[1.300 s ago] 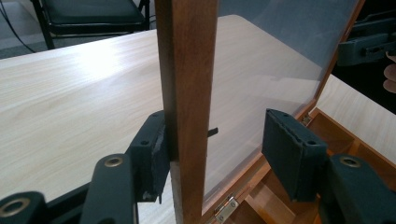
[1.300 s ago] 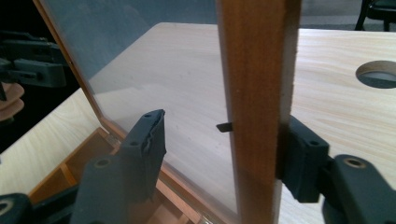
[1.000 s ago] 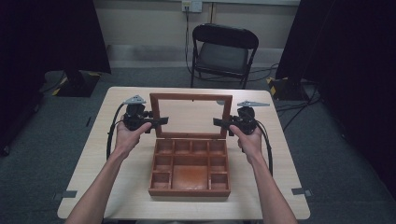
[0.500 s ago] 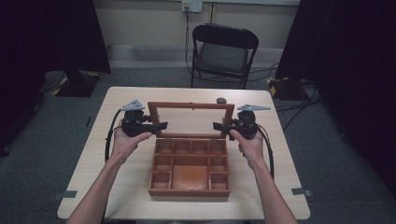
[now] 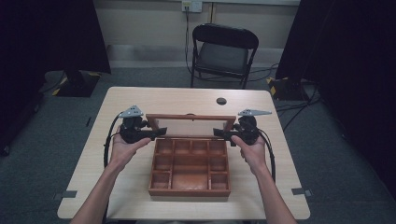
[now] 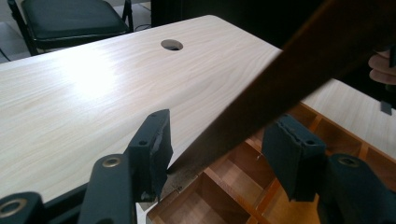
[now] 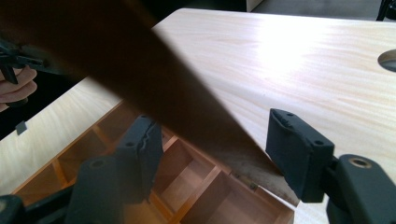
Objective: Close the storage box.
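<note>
Swinging the hinged lid: two-sided hold, uneven grip

**Position.** The wooden box (image 5: 189,190) sits at the table's (image 5: 140,100) centre, toward 6 o'clock. Its framed lid (image 5: 190,116) stands partly raised along the box's 12 o'clock edge.

**Grip.** The left gripper (image 5: 156,134) meets the lid's side rail at 9 o'clock and is judged to be clamped on it. The right gripper (image 5: 219,134) straddles the rail at 3 o'clock. Its jaws have just been opening, and they now stand apart with the rail between them but not pinched.

**Recommendation.** One side is carrying the lid, so the frame could twist on its hinges.
- Move both hands at the same pace along the hinge arc.
- Keep the loose side close under the rail as a guide.
- Do not release the lid until it rests.

**Not verifiable.**
- Both gripper views show the rail as a dark, blurred band, so actual pad contact is hard to confirm.
- The hinges are barely visible.
- I cannot tell whether the frame holds a pane.
- From above, the lid's tilt is foreshortened.
- The rear compartments are partly screened.
</note>
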A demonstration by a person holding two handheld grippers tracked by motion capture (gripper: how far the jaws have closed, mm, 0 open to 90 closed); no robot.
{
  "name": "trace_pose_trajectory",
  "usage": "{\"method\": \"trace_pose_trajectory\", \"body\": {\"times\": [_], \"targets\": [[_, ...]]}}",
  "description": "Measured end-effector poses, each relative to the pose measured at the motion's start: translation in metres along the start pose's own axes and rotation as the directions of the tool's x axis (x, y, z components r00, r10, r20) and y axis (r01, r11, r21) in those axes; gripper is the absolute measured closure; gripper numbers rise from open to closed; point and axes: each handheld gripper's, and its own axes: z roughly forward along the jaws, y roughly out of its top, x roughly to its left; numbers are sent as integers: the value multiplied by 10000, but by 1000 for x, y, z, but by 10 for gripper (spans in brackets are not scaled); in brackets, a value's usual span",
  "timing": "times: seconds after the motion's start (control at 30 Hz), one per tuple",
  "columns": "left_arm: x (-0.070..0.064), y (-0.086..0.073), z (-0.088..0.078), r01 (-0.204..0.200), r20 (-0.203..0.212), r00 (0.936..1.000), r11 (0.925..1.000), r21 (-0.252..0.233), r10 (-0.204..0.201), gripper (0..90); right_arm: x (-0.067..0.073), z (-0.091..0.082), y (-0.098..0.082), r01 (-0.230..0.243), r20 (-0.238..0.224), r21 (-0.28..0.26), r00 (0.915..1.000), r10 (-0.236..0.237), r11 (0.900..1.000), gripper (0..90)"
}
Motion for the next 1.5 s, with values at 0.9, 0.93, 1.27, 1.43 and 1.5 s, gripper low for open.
{"method": "trace_pose_trajectory", "body": {"times": [0.9, 0.93, 1.27, 1.43, 1.5], "targets": [[-12, -14, -7, -211, 82, 9997, 9997, -145, 212, 412, 11, -7, -17, 181, 236, 34, 9996, -182, 9998, 293], [-12, -14, -7, -196, 71, 9998, 9997, -126, 197, 411, 11, -7, -17, 189, 247, 37, 9995, -190, 9998, 293], [-13, -15, -7, -132, 79, 9999, 9998, -132, 133, 408, 8, -14, -21, -19, 359, -32, 9994, 20, 10000, 293], [-14, -16, -8, -88, 0, 10000, 9998, -165, 88, 403, 4, -20, -25, -62, 383, 10, 9992, 61, 10000, 294], [-15, -16, -7, -42, -33, 10000, 9998, -185, 42, 398, 4, -22, -27, -66, 329, 84, 9994, 63, 9999, 294]]}}
